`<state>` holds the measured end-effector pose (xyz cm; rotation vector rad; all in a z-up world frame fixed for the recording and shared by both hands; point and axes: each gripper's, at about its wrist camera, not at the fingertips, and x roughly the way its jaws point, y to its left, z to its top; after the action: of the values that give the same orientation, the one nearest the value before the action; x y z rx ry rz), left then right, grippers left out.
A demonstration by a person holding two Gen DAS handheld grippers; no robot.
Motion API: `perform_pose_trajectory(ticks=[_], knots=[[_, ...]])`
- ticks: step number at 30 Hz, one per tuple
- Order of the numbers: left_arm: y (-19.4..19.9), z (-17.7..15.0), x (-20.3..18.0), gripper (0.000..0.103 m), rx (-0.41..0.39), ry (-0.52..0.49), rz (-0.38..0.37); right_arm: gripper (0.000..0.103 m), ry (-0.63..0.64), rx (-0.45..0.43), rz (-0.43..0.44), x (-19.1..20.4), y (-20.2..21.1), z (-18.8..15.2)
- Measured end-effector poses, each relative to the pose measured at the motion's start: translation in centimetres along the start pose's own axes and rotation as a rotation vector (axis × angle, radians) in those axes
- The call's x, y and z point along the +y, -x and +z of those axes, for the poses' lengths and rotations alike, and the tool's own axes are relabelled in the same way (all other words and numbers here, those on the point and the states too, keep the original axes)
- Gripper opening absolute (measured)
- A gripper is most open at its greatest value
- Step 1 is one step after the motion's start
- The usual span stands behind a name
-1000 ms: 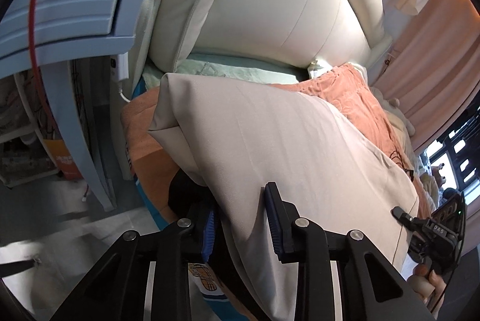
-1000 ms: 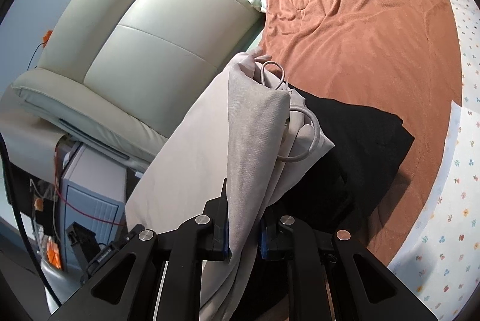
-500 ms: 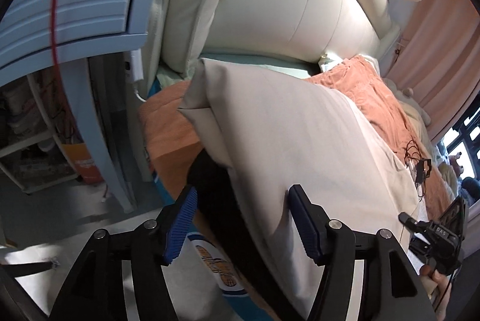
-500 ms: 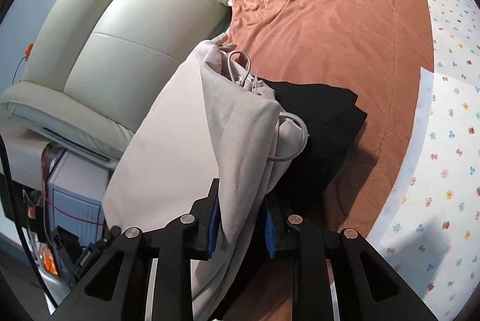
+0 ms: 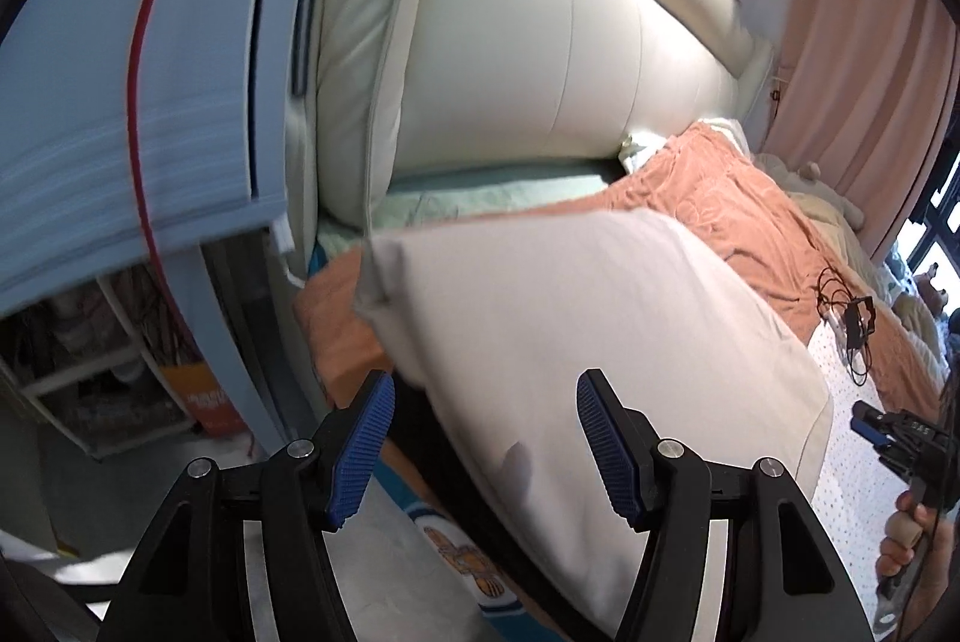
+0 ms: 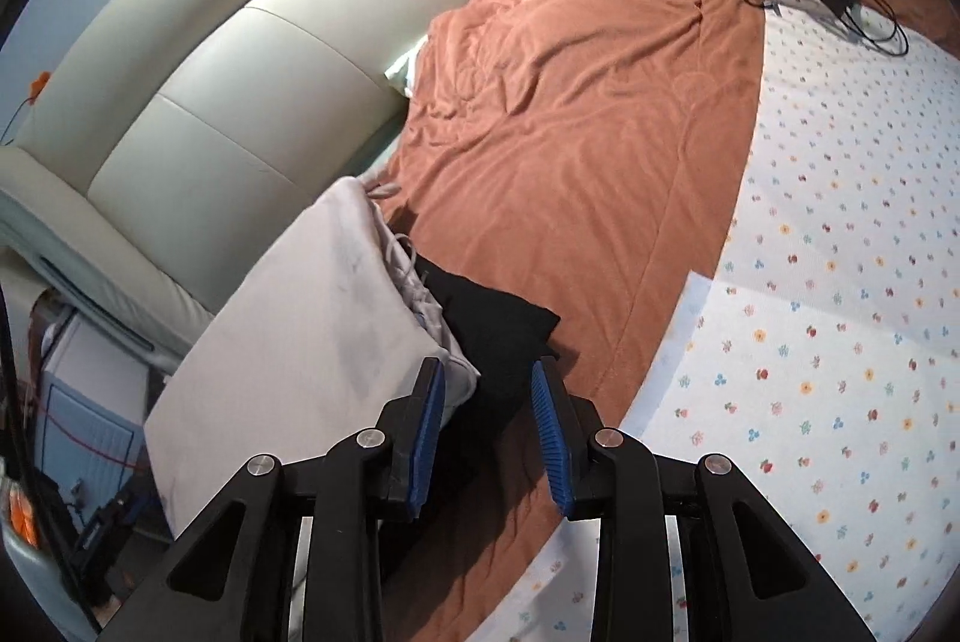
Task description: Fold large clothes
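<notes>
Beige garment (image 6: 300, 336): folded flat into a rough rectangle, smooth top face, drawstring cords at its far end. Lies at bed edge nr headboard, partly over black garment (image 6: 498, 336). Black one also folded, on orange blanket, sticking out to the right from under beige. Same beige slab in left view (image 5: 600, 342), black strip beneath.

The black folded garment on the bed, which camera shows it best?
The right wrist view: the black folded garment lies in plain sight on the orange blanket, beside the beige folded garment. The left wrist view shows only a dark sliver under the beige one.
</notes>
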<state>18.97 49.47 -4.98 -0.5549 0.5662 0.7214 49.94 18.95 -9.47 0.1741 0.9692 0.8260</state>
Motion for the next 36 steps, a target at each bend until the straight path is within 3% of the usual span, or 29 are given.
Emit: perform_pose_trajectory(ticks=[3,4,5,7,9,14,20,26,31,34,36], knots=[[-1.0,2.0,-0.6,0.062,0.001,-0.044,0.015,0.036,0.067,0.011,0.021,2.5,-0.3,0.6],[-1.5,2.7,-0.8,0.058,0.003,-0.056,0.022,0.039,0.089,0.017,0.012,3.2,-0.7,0.7],[-2.0,3.1,-1.0,0.047,0.007,-0.068,0.029,0.045,0.109,0.019,-0.003,3.9,-1.1,0.6],[-3.5,3.8,-1.4,0.038,0.031,-0.098,0.040,0.047,0.135,0.033,-0.054,4.8,-2.5,0.6],[-5.1,4.2,-1.4,0.028,0.058,-0.121,0.061,0.047,0.118,0.063,-0.097,4.5,-4.1,0.6],[-8.1,3.7,-0.5,0.020,0.117,-0.146,0.137,0.047,0.059,0.120,-0.166,1.9,-7.4,0.2],[-9.9,2.7,-0.1,0.020,0.172,-0.170,0.210,0.047,0.026,0.147,-0.153,0.8,-8.3,-0.3],[-7.4,3.0,-0.9,0.020,0.144,-0.174,0.231,0.047,0.090,0.123,-0.188,2.1,-5.7,0.2],[-4.9,3.1,-2.3,0.023,0.126,-0.171,0.187,0.048,0.086,0.120,-0.182,2.1,-2.7,0.7],[-3.1,3.1,-3.2,0.031,0.114,-0.152,0.154,0.049,0.107,0.111,-0.179,2.6,-0.5,0.8],[-1.6,3.0,-3.9,0.056,0.099,-0.142,0.131,0.050,0.121,0.108,-0.170,3.0,0.9,0.9]])
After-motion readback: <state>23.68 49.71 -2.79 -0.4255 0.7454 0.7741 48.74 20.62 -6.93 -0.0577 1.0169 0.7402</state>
